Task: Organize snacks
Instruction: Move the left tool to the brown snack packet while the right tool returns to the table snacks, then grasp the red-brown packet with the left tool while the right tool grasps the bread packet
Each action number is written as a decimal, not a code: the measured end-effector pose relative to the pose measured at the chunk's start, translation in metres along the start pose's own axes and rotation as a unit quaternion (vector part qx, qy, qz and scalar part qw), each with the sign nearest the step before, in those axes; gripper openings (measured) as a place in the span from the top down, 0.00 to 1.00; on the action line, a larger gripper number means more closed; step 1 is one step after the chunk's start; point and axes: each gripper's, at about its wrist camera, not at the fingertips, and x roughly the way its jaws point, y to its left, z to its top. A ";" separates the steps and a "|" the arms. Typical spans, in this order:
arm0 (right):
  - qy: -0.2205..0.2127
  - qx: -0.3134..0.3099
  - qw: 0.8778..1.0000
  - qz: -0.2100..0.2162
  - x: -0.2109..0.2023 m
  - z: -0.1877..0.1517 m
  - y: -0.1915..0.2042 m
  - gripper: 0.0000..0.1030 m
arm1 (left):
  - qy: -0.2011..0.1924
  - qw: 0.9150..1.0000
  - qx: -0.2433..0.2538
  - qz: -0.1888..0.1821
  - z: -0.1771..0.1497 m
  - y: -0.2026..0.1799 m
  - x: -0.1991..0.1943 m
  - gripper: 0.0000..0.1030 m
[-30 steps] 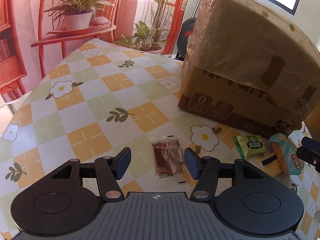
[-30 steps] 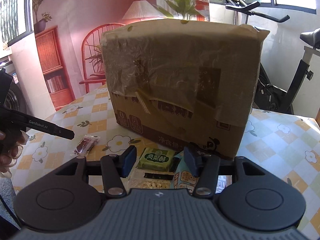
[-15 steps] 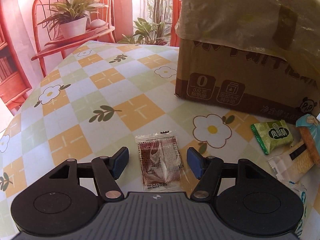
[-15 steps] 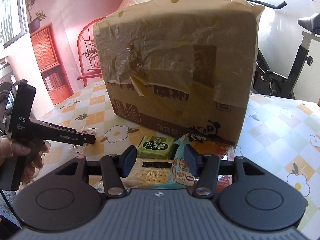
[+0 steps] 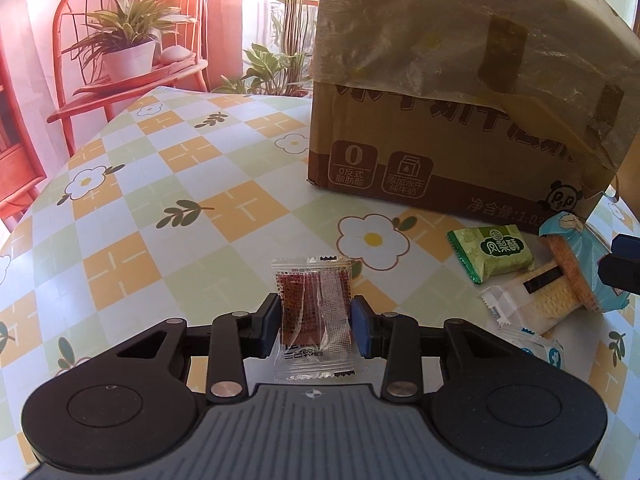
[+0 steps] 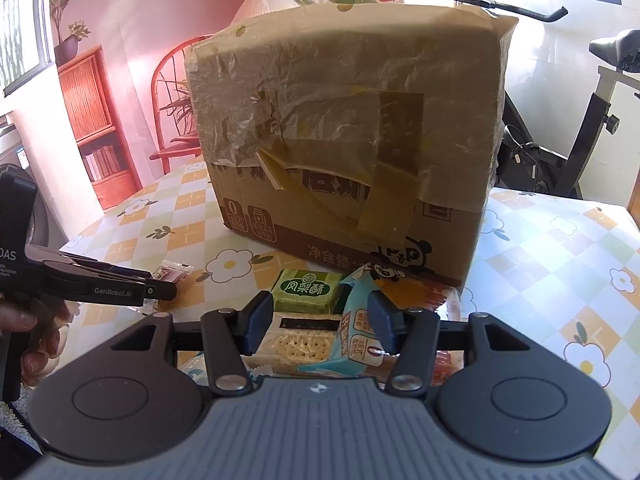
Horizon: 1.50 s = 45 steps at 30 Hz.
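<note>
The left gripper was closing its fingers on a clear sachet of dark red snack lying flat on the bench, low in the middle of the left wrist view; both blue pads sat against the sachet's sides, which bowed a little between them. The right gripper hung low in its own frame with its fingers partly open and holding nothing, above a pile of snacks: a green pastry packet, a cracker pack and a light blue wrapper.

Judging from this, the sorting had barely begun. Every snack in sight lay loose on the bench in front of the cardboard box, whose top was sealed under tape and plastic film. No tray or bin for the snacks showed in either view, so where they should go could not be told.

The green packet read 凤梨酥. The box carried a zero icon with 0反式脂肪酸, a milk-carton icon, 净含量 and a panda logo. The side of the left gripper read GenRobot.AI.
</note>
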 end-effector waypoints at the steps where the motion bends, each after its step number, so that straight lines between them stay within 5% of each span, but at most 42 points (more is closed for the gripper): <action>1: 0.001 -0.001 1.000 -0.005 -0.001 0.001 0.000 0.46 | -0.005 1.000 -0.002 -0.003 0.001 0.000 -0.003 0.61; 5: -0.004 -0.001 0.999 -0.036 -0.002 0.004 -0.004 0.33 | -0.022 1.000 -0.014 -0.012 0.007 0.001 -0.011 0.61; 16: 0.052 0.072 0.994 -0.063 0.018 -0.004 -0.043 0.19 | -0.033 0.999 -0.027 -0.029 0.006 0.005 -0.018 0.61; 23: 0.055 0.093 0.993 -0.048 0.019 -0.005 -0.052 0.31 | -0.034 0.998 -0.029 -0.033 0.004 0.008 -0.022 0.61; 35: 0.038 0.078 0.989 -0.120 -0.025 -0.023 -0.074 0.32 | -0.035 0.998 -0.036 -0.045 0.001 0.010 -0.023 0.61; 45: 0.020 0.054 0.995 -0.082 -0.028 -0.016 -0.057 0.32 | -0.047 0.997 -0.034 -0.048 0.003 0.010 -0.030 0.61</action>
